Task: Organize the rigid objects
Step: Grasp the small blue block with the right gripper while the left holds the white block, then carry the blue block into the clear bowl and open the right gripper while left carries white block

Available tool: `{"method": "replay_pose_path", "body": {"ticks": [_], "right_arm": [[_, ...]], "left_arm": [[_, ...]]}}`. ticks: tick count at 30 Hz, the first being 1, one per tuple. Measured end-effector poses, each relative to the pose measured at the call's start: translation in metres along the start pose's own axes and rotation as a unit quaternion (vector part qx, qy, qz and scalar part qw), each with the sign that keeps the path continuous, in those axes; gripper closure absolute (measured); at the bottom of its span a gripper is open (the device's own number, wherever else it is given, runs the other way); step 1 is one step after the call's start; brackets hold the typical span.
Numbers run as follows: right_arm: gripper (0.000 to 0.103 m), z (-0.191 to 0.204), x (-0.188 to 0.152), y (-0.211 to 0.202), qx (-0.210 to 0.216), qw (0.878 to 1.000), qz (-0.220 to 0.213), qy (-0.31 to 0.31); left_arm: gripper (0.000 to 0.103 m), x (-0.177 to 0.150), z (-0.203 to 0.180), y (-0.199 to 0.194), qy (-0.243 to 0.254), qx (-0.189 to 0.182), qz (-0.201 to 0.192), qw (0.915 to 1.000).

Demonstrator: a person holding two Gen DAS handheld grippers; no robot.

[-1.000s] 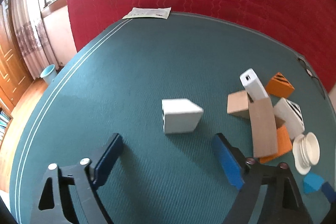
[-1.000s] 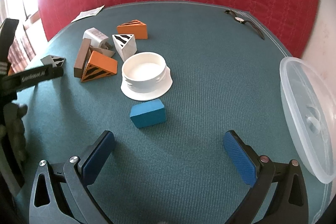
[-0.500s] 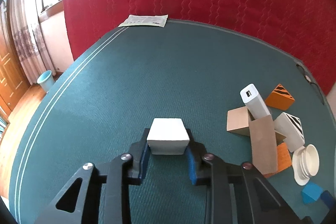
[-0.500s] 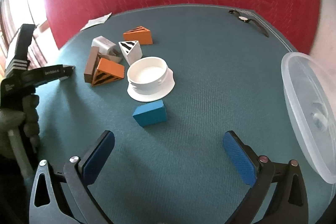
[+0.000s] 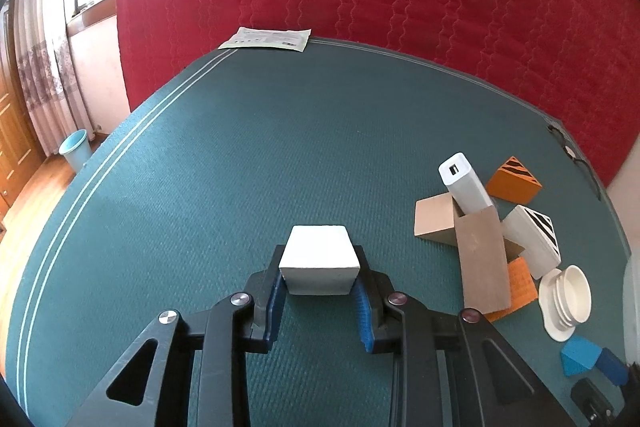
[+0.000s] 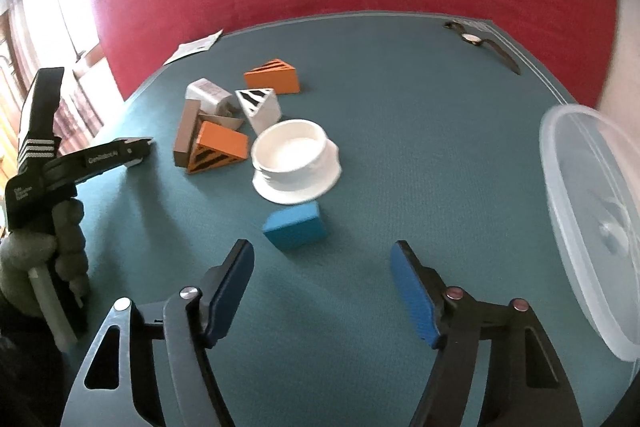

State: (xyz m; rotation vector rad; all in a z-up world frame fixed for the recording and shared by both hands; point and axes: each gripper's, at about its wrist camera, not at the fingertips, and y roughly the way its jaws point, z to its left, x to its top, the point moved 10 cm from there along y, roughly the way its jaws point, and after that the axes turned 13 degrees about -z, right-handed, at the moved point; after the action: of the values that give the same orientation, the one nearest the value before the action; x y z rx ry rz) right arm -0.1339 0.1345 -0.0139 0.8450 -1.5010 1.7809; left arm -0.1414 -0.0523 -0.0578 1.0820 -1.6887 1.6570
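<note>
The left gripper (image 5: 320, 277) squeezes the white block (image 5: 319, 259) between its blue pads, low on the green table (image 5: 240, 155). The right gripper (image 6: 322, 293) has just been closing, but its jaws are about half wide with nothing between them. The blue block (image 6: 294, 225) sits just ahead at 12 o'clock. The white bowl (image 6: 294, 161) stands right behind it, and the clear lid (image 6: 592, 227) lies at 3 o'clock.

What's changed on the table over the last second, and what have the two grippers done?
The left gripper closed on the white block, which had lain free between its open jaws, and now grips it. The right gripper has just been closing, with nothing between its jaws yet; the blue block now lies nearer its fingertips. The pile of blocks and the white bowl stayed put.
</note>
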Motion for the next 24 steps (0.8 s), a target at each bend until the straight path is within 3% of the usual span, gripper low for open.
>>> {"method": "replay_pose_path", "body": {"ticks": [10, 14, 24], "right_arm": [[0.054, 0.014, 0.005, 0.016, -0.019, 0.998, -0.005, -0.063], [0.072, 0.01, 0.006, 0.014, -0.026, 0.997, -0.01, -0.068], [0.072, -0.012, 0.008, -0.017, -0.023, 0.999, -0.029, -0.028]], "left_arm": [[0.072, 0.0, -0.001, 0.001, 0.0, 0.001, 0.0, 1.0], [0.072, -0.001, -0.001, 0.0, -0.001, 0.001, 0.0, 1.0], [0.072, -0.006, -0.016, -0.008, 0.001, -0.026, 0.004, 0.9997]]}}
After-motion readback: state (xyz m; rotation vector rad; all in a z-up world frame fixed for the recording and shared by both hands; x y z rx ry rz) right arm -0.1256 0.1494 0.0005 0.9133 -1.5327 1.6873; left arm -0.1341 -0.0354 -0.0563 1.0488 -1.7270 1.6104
